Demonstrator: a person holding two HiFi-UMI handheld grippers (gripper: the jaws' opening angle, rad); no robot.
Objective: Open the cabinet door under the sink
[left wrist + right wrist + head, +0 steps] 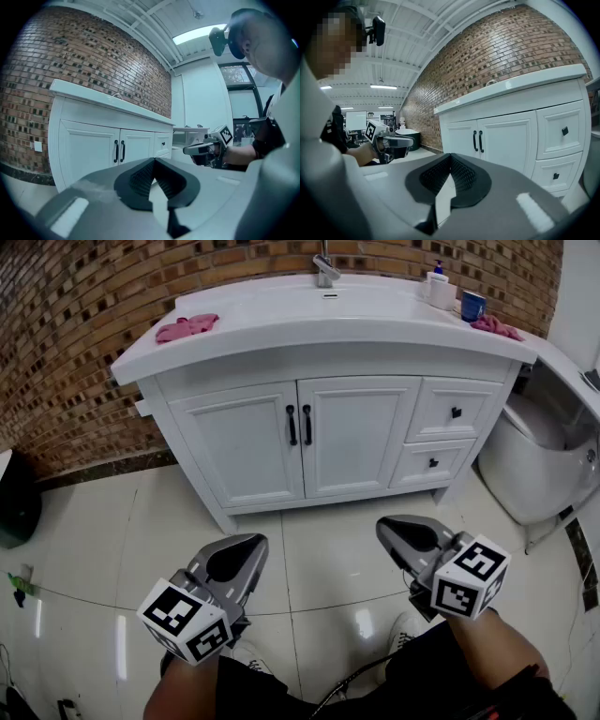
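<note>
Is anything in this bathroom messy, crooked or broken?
Nothing looks broken or spilled. The cabinet doors sit shut and even. The only untidy bits: a crumpled pink cloth lies on the left end of the counter, and a second pink cloth lies at the right end beside the blue cup.

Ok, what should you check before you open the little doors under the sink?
1. Both cabinet doors shut: ok.
2. Black door handles in plain view, nothing in front: ok.
3. Empty left gripper, jaws together: ok.
4. Empty right gripper, jaws together: ok.
5. One gripper close to the handles: not ok, both are apart from the doors, above the floor.
6. Doors free to swing, not stuck: cannot tell.
</note>
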